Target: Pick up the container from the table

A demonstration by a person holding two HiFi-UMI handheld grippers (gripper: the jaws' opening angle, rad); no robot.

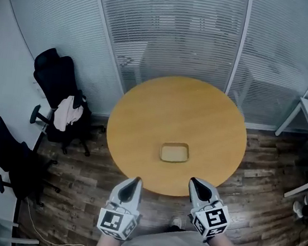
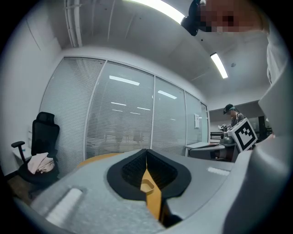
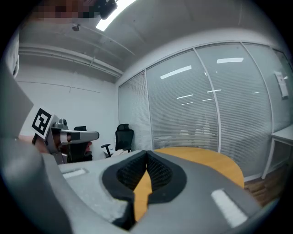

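hovering at the table (image 1: 144,113) edge, six o'clock of the container (image 1: 174,152), left gripper (image 1: 133,183) and right gripper (image 1: 198,183) are closed, empty, seemingly lining up.

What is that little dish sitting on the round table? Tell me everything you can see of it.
The container is a small, shallow, rectangular tray with rounded corners, tan like the wood beneath, open-topped and seemingly empty. It lies flat on the round table, near the edge closest to the person. Only the table touches it.
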